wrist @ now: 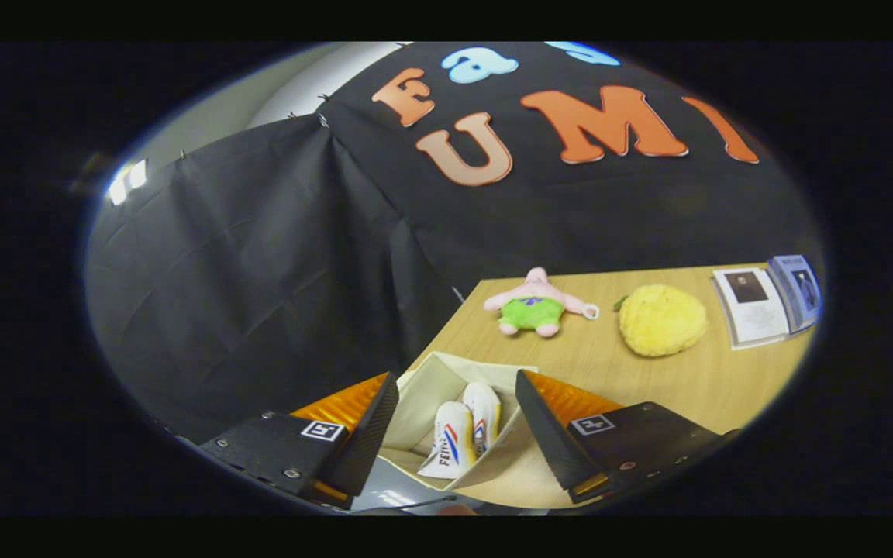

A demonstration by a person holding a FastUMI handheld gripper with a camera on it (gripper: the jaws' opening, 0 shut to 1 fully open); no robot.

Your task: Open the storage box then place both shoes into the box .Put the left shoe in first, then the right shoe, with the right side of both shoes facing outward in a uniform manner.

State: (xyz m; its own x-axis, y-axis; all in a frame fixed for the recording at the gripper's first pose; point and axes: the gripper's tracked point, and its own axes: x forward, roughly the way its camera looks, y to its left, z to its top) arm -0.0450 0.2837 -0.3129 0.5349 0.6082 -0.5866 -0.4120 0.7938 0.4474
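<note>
Two shoes (pixel 462 438) are lying side by side inside the open storage box (pixel 435 380), at 12 o'clock between the spread, empty fingers of the gripper (pixel 454 442). They are probably light with soft uppers; the box walls, seemingly fabric, would yield.

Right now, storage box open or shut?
Open: the storage box has its top flaps apart, both shoes inside. The gripper is open above it, holding nothing.

Two shoes (pixel 462 434) are being counted inside one storage box (pixel 423 403). Two plush toys (pixel 538 304) and two booklets (pixel 753 306) are being counted on one table (pixel 648 380).
</note>
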